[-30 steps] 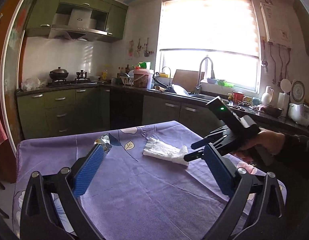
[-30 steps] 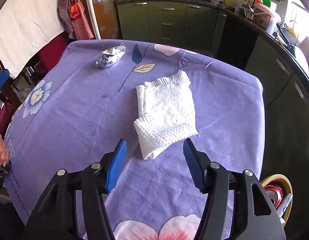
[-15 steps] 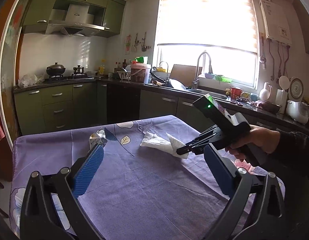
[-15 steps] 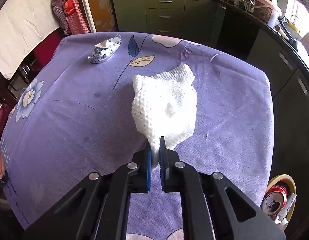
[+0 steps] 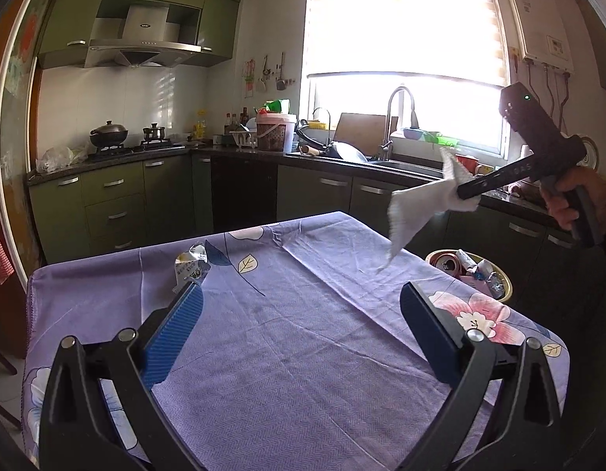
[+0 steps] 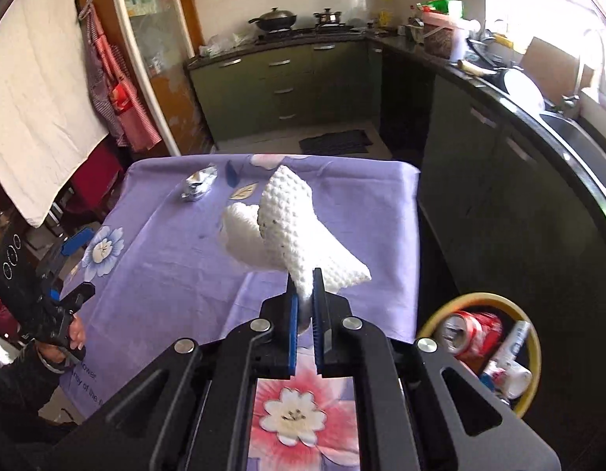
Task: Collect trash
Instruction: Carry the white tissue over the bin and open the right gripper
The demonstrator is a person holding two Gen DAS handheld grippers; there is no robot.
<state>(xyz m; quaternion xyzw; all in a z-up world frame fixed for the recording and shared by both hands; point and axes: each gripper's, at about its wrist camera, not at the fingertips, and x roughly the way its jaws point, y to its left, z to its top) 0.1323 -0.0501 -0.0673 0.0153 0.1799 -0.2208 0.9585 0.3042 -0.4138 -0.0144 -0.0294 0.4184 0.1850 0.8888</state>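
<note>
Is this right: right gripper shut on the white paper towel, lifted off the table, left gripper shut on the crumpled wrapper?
Not quite. The left gripper is open and empty; the crumpled wrapper lies on the table, per the left wrist view. The right gripper does hold the white paper towel aloft.

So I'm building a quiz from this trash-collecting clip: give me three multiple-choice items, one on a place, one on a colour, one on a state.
1. Where is the yellow bin?
A. on the table
B. on the floor beside the table
C. on the counter

2. What colour is the tablecloth?
A. purple
B. green
C. white

3. What state is the right gripper in?
A. open, empty
B. shut, empty
C. shut on the paper towel

Key: B, the bin stands below the table edge; A, purple floral cloth; C, the pads pinch the towel, lifted clear.
</note>
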